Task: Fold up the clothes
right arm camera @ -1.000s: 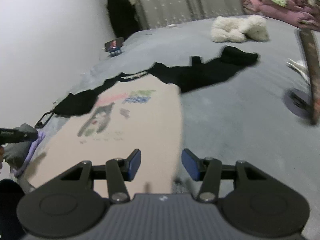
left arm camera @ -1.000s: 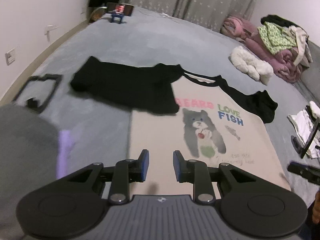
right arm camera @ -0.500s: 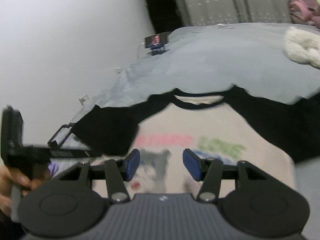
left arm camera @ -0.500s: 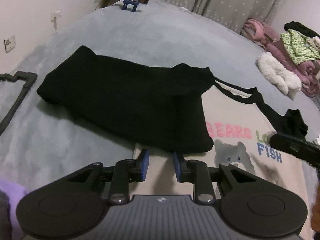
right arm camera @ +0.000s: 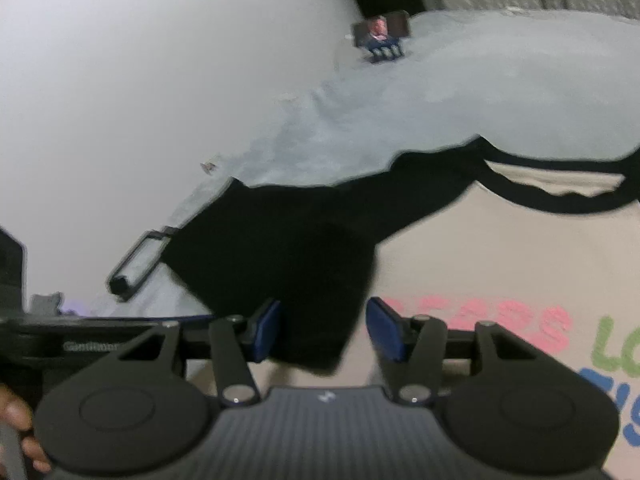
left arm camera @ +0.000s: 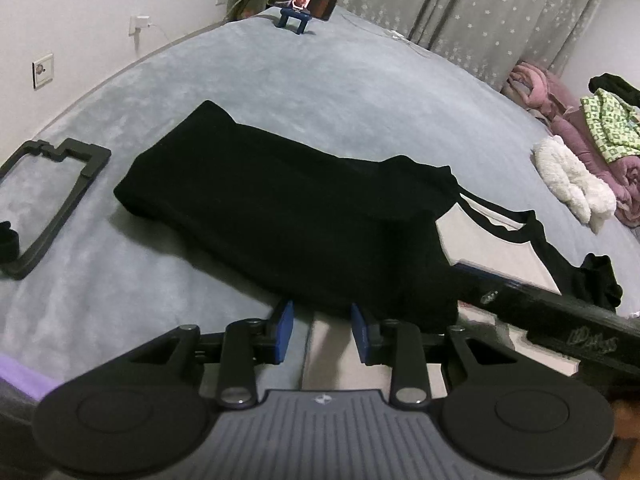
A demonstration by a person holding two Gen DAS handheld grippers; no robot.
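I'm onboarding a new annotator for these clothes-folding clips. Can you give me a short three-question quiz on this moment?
1. True or false: the black sleeve lies folded over the beige shirt.
2. What stands at the far end of the bed? A) a lamp B) a phone on a blue stand C) a book
3. Fill in: neither the left gripper nor the right gripper is gripping the ____ yet.

Key: 1 true; 2 B, the phone; 3 sleeve, whose hem lies between the right gripper's pads without being pinched, while the left gripper's jaws are opening.
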